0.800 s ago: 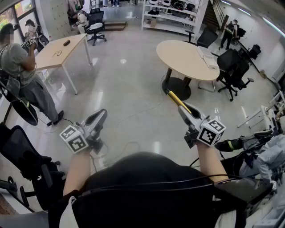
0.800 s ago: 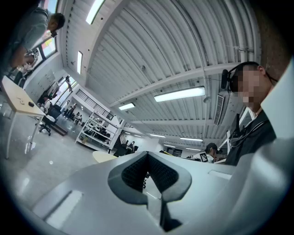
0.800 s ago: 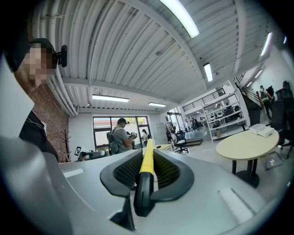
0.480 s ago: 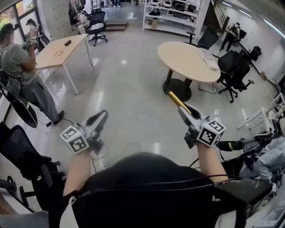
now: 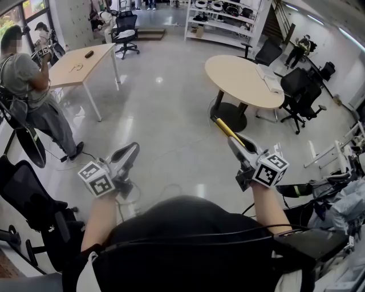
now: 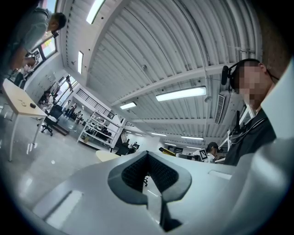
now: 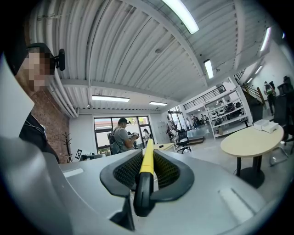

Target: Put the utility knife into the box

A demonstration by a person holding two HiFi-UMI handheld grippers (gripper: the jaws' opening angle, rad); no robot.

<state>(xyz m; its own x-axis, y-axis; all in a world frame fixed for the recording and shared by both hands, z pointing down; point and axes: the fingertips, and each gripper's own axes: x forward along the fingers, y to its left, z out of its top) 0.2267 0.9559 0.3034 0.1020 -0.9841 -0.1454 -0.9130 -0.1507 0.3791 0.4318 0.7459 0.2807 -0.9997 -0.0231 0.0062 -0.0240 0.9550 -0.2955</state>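
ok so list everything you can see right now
utility knife: one, yellow and black, clamped in the right gripper, pointing forward
round table: one, beige, ahead to the right
rectangular table: one, light wood, far left
office chairs: several, black, around the tables
shelving: one unit, white, far back
bystander: one, grey shirt, left edge
left gripper: one, grey, jaws slightly apart, empty
right gripper: one, grey, shut on the knife

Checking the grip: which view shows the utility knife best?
The right gripper view: the utility knife lies centre frame, clamped in the right gripper. The head view shows only its yellow end beyond the jaws; the left gripper view, barely anything.
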